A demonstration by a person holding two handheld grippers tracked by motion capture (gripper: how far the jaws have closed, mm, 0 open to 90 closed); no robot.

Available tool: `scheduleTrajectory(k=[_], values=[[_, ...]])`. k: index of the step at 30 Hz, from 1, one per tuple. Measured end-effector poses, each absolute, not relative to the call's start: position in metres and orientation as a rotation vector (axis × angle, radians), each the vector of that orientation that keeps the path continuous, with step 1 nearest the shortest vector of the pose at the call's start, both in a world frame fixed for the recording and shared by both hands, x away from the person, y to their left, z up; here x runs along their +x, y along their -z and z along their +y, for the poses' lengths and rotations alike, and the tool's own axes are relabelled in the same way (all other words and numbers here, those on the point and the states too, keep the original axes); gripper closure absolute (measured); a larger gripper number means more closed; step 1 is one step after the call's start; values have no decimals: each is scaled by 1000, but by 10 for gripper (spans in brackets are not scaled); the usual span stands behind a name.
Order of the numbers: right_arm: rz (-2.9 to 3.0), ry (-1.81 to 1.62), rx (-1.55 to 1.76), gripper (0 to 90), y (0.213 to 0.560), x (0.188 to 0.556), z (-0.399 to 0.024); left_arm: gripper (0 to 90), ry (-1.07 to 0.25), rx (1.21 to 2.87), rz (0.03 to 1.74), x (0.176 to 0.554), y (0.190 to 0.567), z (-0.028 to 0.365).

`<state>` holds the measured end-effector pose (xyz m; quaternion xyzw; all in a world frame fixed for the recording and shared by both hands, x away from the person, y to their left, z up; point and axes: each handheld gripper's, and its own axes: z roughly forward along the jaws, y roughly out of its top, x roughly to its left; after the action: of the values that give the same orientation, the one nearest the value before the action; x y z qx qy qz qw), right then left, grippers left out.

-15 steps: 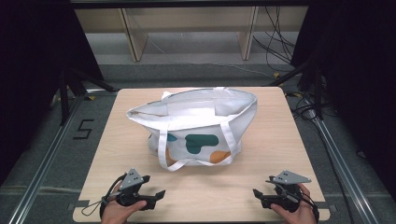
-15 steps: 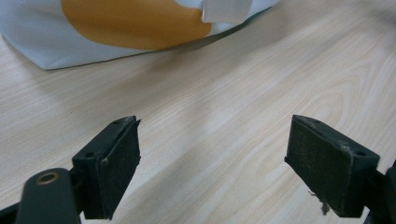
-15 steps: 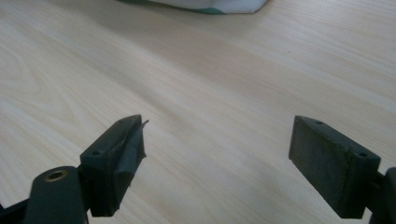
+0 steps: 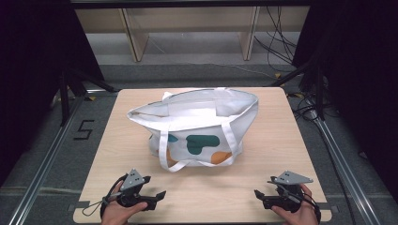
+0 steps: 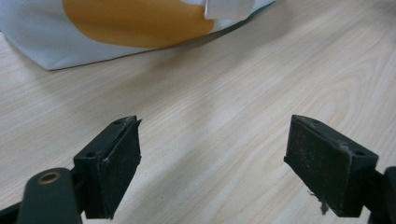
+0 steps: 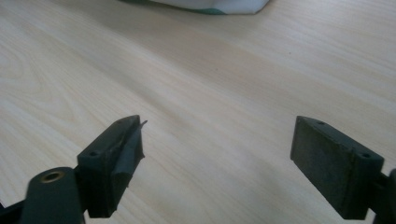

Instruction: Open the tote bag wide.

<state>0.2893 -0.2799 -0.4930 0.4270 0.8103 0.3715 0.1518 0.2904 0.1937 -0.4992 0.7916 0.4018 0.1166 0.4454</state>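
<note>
Left claw (image 4: 157,196) and right claw (image 4: 259,195) both stand wide with nothing between their pads, resting low at the near edge of the desk (image 4: 281,140). Against the frame half a second back we see no real shift in either hand or in the tote bag (image 4: 197,129) (so we judge the work not yet begun). The bag stands mid-desk, mouth open upward, handles hanging down its near face, well apart from both claws. Bare wood lies between claws and bag; the side margins are narrower.
</note>
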Motion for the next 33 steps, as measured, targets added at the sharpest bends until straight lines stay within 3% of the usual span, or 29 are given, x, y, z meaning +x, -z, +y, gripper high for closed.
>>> scheduleTrajectory(k=[5, 6, 7, 9, 10, 11, 15, 18, 33], values=[[2325, -1081, 1194, 322, 487, 293, -280, 277, -236, 1946, 960, 294, 493, 199], [2288, -1105, 1220, 405, 482, 293, -277, 354, -231, 1945, 969, 294, 491, 199], [2288, -1105, 1220, 405, 482, 293, -277, 354, -224, 1942, 962, 294, 490, 199], [2287, -1142, 1182, 519, 473, 295, -276, 442, -186, 1923, 958, 297, 485, 201], [2286, -1141, 1135, 622, 466, 297, -277, 601, -188, 1930, 933, 298, 483, 202], [2286, -1141, 1135, 622, 466, 297, -277, 601, -197, 1937, 931, 298, 480, 202], [2270, -1172, 1086, 858, 445, 308, -275, 850, -220, 1925, 872, 304, 465, 204], [2262, -1194, 1046, 898, 434, 314, -274, 886, -224, 1900, 851, 309, 448, 202], [2180, -1301, 813, 900, 322, 364, -244, 894, -302, 1856, 763, 367, 340, 193]])
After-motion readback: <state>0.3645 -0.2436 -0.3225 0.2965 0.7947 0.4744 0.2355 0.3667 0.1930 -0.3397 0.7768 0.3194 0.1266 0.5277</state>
